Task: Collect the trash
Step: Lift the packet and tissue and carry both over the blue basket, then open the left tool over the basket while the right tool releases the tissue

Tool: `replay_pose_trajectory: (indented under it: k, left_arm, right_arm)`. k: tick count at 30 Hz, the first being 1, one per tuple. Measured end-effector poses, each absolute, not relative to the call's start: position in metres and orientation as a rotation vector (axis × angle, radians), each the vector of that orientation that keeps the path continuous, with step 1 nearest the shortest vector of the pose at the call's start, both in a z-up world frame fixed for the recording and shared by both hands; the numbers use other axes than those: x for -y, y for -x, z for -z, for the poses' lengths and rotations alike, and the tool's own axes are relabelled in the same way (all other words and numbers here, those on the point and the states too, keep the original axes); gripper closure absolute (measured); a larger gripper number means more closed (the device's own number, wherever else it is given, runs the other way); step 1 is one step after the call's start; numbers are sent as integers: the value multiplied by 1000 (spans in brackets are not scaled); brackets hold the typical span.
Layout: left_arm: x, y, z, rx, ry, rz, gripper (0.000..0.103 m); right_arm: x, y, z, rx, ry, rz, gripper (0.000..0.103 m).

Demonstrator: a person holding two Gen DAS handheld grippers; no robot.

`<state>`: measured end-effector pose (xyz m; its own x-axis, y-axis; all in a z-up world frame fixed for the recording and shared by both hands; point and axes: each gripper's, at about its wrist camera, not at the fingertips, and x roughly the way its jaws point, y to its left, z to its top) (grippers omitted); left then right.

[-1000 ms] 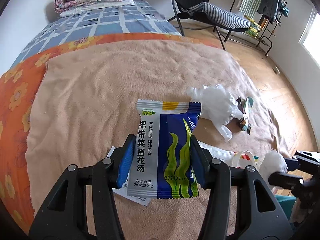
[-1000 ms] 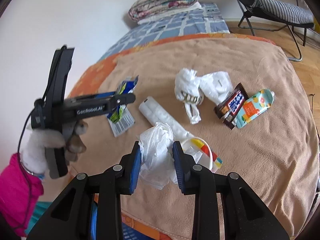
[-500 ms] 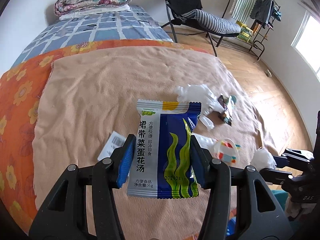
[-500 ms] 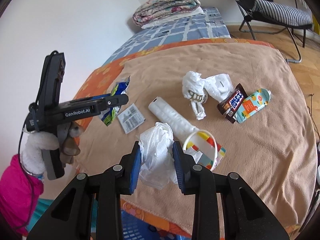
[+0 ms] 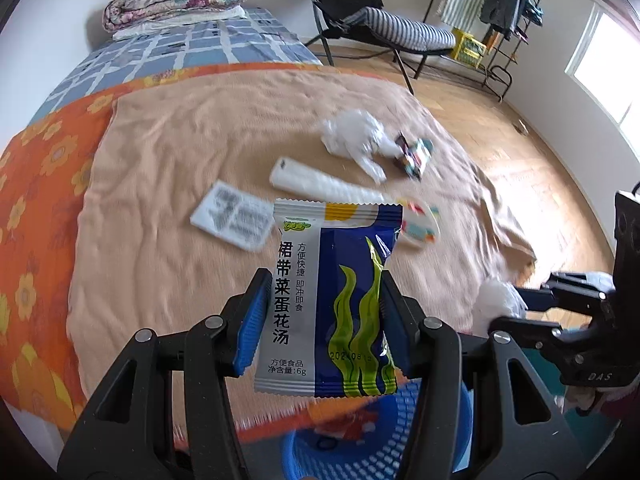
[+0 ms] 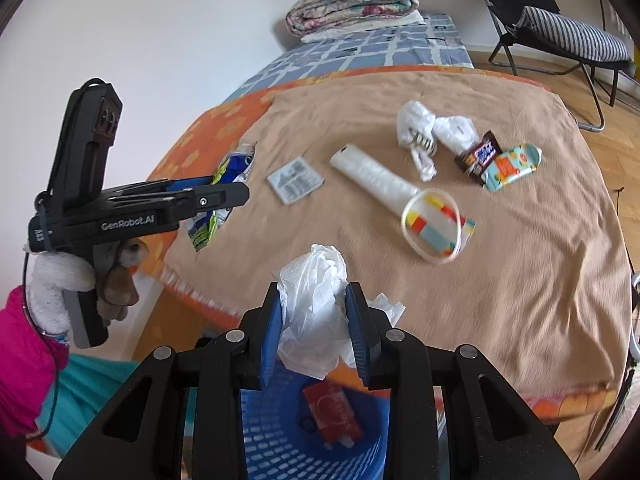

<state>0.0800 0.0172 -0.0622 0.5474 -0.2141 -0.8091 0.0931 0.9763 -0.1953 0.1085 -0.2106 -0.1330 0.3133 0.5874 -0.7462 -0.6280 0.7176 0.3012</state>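
Note:
My left gripper point(image 5: 322, 320) is shut on a blue and silver soup packet point(image 5: 328, 300) and holds it above the near edge of the bed. My right gripper point(image 6: 314, 320) is shut on a crumpled white tissue point(image 6: 314, 300) and holds it over a blue plastic basket point(image 6: 320, 440) with a red wrapper inside. The basket point(image 5: 360, 452) also shows below the packet in the left wrist view. On the tan blanket point(image 6: 520, 280) lie a white sleeve of cups point(image 6: 376, 178), a colourful paper cup point(image 6: 436, 224), a white crumpled bag point(image 6: 432, 128), a chocolate bar point(image 6: 480, 156), an orange-teal pouch point(image 6: 512, 166) and a small white label point(image 6: 296, 180).
A folded quilt point(image 6: 352, 0) lies at the head of the bed. A black folding chair with a striped cushion point(image 6: 560, 32) stands on the wooden floor beyond. The left gripper and gloved hand point(image 6: 100, 220) show at the left of the right wrist view.
Both grippers have pulled back from the bed toward its near edge with their items. The blue basket has come into view below them.

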Motion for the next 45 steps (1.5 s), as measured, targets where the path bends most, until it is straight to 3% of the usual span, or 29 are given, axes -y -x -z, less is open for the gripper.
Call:
replay_pose_trajectory:
  k: [22,42,45]
  left_arm:
    - [19,36,139,-1124,142,242,49]
    - [37,61,180,-1226,112,254,48]
    - [38,60,182,-1237,105,253,48]
  right_arm:
    - [222,-24,198,-1077,164,-796,72]
    - [222,-14,230,-1158,204,-778,72]
    - [221,-15,234,-1175,202,-776,68]
